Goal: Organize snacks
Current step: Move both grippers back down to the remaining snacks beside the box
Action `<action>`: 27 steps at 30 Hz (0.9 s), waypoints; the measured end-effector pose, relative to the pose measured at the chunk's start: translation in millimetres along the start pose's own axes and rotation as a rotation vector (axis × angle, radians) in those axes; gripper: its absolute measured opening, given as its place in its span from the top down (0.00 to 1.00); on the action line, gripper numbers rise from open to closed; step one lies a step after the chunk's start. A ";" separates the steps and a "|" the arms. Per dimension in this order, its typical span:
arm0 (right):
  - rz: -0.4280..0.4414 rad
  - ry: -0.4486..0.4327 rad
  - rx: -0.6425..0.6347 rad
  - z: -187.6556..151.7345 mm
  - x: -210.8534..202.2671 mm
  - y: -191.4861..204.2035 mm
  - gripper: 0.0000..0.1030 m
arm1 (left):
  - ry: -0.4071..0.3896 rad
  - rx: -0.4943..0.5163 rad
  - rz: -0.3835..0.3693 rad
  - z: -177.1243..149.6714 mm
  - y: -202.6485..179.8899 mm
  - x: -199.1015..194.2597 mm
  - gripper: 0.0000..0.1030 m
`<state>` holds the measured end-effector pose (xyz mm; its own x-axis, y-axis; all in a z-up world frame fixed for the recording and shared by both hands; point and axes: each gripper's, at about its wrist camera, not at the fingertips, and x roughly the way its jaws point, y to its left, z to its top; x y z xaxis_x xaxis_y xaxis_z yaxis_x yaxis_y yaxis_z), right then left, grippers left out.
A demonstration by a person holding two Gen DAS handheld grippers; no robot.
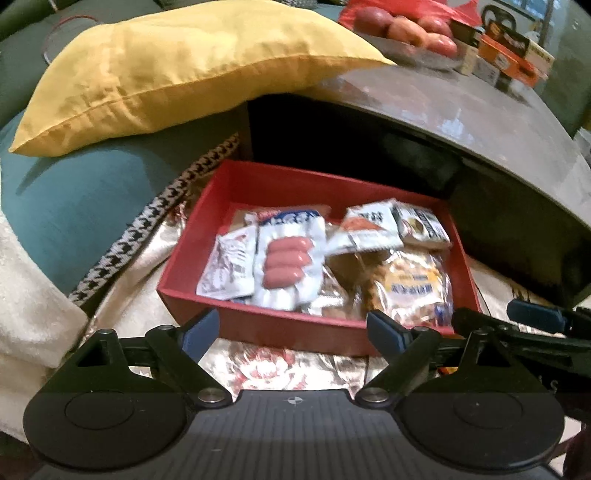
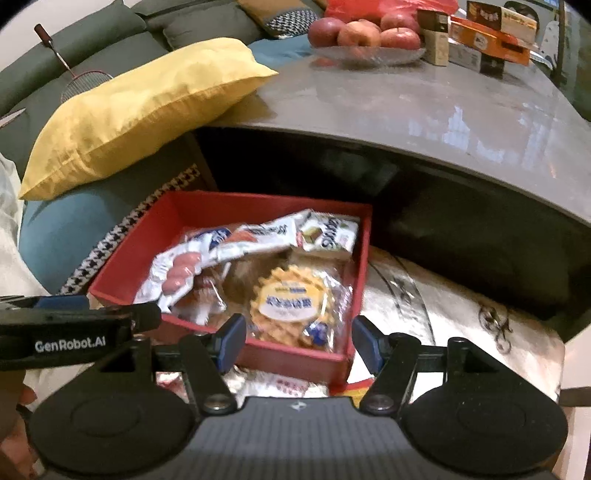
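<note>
Nearest the lens, the left gripper (image 1: 293,330) and right gripper (image 2: 298,343) hover with fingers spread wide, holding nothing, just before the near wall of a red box (image 1: 236,182). Inside lie a sausage pack (image 1: 286,264), a waffle packet (image 2: 291,304) and several smaller snack sachets, overlapping. Behind the box, a grey tabletop (image 2: 424,110) overhangs, carrying a bowl of apples (image 2: 364,35) and stacked cartons (image 2: 487,37). At left, a yellow cushion (image 1: 166,70) rests on a teal cushion (image 1: 74,206).
</note>
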<state>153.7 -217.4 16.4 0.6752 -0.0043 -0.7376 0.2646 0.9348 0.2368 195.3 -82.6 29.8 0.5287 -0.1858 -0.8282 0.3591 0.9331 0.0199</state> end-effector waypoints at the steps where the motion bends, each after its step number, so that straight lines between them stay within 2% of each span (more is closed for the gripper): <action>1: -0.002 0.002 0.002 -1.8 -1.5 -1.8 0.44 | 0.003 0.005 -0.001 -2.3 -1.6 -0.1 0.12; 15: -0.032 0.038 0.019 -21.6 -10.4 -20.4 0.43 | 0.065 0.063 -0.026 -28.2 -27.0 4.9 0.11; 27: -0.047 0.062 0.038 -30.1 -14.3 -45.5 0.43 | 0.202 0.111 -0.101 -56.7 -62.5 35.5 0.11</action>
<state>111.3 -249.2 -2.8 0.6180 -0.0248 -0.7858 0.3219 0.9198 0.2242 148.0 -130.1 -32.6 0.3252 -0.2002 -0.9242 0.4904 0.8713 -0.0162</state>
